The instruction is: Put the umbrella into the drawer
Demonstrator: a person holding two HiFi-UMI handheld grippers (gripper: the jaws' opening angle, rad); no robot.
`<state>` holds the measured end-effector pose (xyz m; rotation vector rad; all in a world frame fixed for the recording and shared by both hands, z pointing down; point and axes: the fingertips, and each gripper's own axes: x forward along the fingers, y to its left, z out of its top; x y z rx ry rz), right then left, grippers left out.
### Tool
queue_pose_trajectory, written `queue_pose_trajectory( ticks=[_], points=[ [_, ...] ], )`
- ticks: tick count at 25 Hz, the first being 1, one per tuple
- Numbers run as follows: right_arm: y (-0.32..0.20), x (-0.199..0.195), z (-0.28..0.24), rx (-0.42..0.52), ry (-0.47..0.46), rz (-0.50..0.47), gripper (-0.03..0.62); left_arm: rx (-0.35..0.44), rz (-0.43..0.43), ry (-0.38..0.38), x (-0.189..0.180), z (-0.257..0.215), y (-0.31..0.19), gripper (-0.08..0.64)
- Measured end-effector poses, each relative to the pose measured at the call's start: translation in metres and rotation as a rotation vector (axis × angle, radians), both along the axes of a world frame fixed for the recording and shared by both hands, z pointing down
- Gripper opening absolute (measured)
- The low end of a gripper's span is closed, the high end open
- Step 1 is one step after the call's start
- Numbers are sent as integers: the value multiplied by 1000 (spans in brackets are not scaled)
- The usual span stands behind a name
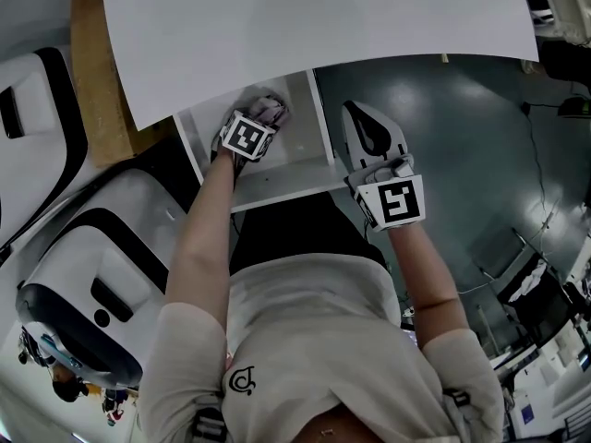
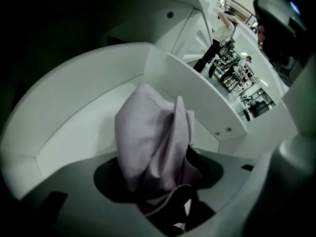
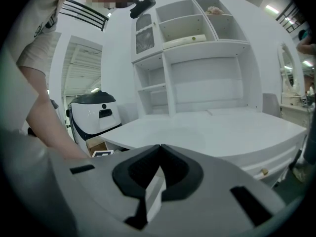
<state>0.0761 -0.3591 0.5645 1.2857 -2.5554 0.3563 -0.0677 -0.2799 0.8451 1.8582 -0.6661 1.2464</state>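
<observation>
The pale lilac folded umbrella point(image 1: 270, 109) lies inside the open white drawer point(image 1: 277, 192) under the table top. My left gripper point(image 1: 261, 123) reaches steeply down into the drawer. In the left gripper view the bunched umbrella point(image 2: 153, 147) runs from between the jaws out over the drawer's floor point(image 2: 74, 127). The left gripper point(image 2: 159, 174) has its jaws apart around the loose fabric, with a dark gap beside it. My right gripper point(image 1: 358, 111) hangs outside the drawer's right wall, its jaws shut on nothing point(image 3: 159, 149).
The white table top point(image 1: 323, 26) overhangs the drawer's back. A white and black machine point(image 1: 111, 247) stands at the left, dark floor point(image 1: 462, 127) at the right. In the right gripper view a white shelf unit point(image 3: 197, 43) rises behind the table.
</observation>
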Motion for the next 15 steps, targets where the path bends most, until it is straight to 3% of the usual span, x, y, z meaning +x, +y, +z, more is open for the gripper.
queue_pose_trajectory(
  ticks=[5, 10, 15],
  points=[
    [7, -11, 3, -30, 10, -41, 6, 2, -35, 38, 12, -7, 0, 422],
    [12, -19, -7, -7, -20, -46, 6, 79, -115, 81, 11, -38, -15, 449],
    [15, -29, -25, 15, -5, -62, 6, 193, -101, 112, 9, -82, -25, 446]
  ],
)
